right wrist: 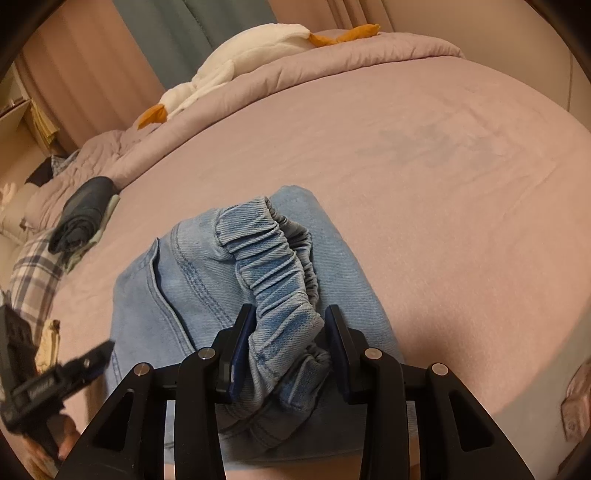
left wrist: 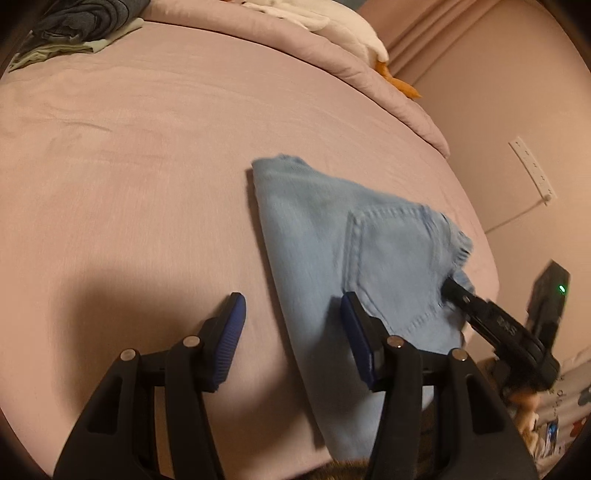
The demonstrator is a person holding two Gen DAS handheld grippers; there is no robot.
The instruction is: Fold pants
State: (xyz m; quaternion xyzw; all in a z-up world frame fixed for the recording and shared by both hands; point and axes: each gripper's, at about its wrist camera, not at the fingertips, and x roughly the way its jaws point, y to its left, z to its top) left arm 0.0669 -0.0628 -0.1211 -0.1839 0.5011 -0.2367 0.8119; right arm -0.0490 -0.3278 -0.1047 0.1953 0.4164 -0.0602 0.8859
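Observation:
Light blue denim pants (left wrist: 332,243) lie partly folded on the pink bed (left wrist: 147,166), back pocket up. My left gripper (left wrist: 291,314) is open and empty, its right finger just over the pants' left edge. In the right wrist view the pants (right wrist: 207,280) lie in front, and the gathered elastic waistband (right wrist: 280,280) sits between the fingers of my right gripper (right wrist: 290,332); the jaws stand fairly wide around it, and I cannot tell whether they pinch it. The right gripper also shows in the left wrist view (left wrist: 458,291) at the pants' right edge.
A stack of dark folded clothes (left wrist: 81,26) lies at the bed's far left, also in the right wrist view (right wrist: 81,218). A rolled pink duvet (left wrist: 295,48) and a white plush goose (right wrist: 236,66) lie along the head of the bed. A wall (left wrist: 517,92) stands to the right.

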